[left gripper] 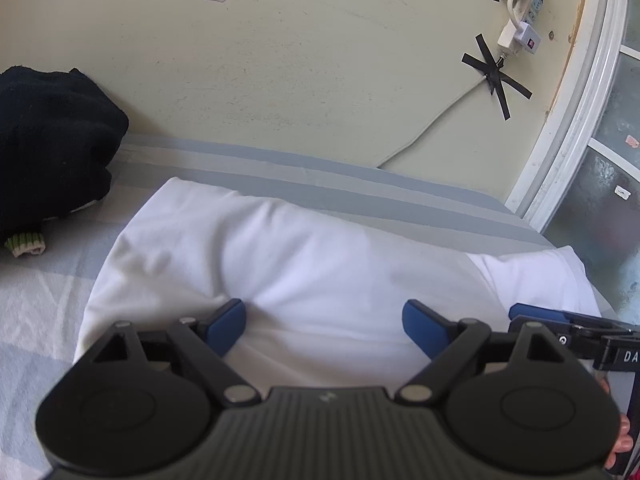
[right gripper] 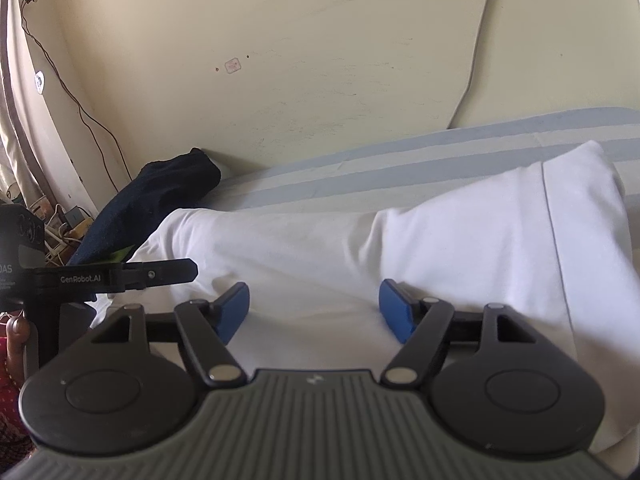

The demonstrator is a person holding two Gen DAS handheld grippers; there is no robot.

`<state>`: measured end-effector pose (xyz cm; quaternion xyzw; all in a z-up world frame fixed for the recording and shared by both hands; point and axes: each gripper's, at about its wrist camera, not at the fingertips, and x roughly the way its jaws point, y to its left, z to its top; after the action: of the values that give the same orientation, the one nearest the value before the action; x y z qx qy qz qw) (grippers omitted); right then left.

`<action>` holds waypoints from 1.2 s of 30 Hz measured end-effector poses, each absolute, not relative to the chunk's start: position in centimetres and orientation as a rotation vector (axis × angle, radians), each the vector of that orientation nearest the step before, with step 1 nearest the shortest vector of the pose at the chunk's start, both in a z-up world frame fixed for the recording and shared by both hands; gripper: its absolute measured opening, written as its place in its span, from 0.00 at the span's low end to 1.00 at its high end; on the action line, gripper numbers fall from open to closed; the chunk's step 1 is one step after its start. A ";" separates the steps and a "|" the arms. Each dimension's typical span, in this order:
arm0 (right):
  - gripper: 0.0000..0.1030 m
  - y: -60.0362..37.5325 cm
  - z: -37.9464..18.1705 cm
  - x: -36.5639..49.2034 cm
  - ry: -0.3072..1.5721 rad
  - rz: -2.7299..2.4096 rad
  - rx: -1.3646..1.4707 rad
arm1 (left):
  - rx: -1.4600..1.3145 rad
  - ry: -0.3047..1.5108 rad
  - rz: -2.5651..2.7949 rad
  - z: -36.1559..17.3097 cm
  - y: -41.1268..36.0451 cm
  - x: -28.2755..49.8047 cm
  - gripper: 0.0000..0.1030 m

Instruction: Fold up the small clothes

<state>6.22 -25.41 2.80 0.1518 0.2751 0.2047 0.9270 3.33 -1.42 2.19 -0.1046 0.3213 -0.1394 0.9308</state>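
A pale cream wall is filling the far side, scuffed and marked in places. A white power strip is hanging on it at the upper right, held by crossed strips of black tape, with a thin white cable trailing down to the bed. A bedsheet in blue and grey stripes is lying beneath. A white-framed window with frosted glass is letting in daylight at the right.

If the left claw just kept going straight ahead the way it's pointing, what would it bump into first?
Most likely the white garment lying right ahead of the open left gripper; beyond it come the striped bed sheet and wall.
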 end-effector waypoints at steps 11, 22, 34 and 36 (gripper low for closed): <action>0.77 -25.4 2.8 6.2 0.559 0.439 0.318 | -0.208 0.655 -0.289 2.2 -1.6 3.3 0.93; 0.78 -25.5 2.8 6.1 0.553 0.445 0.334 | -0.206 0.655 -0.289 2.2 -1.6 3.3 0.95; 0.79 -25.6 2.8 6.0 0.550 0.451 0.347 | -0.206 0.655 -0.291 2.2 -1.6 3.3 0.98; 0.79 -25.6 2.8 6.0 0.550 0.452 0.348 | -0.206 0.655 -0.291 2.1 -1.6 3.3 0.98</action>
<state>6.03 -25.62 2.76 0.1696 0.2680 0.2202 0.9225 3.30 -1.63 2.14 -0.1007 0.3198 -0.1423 0.9313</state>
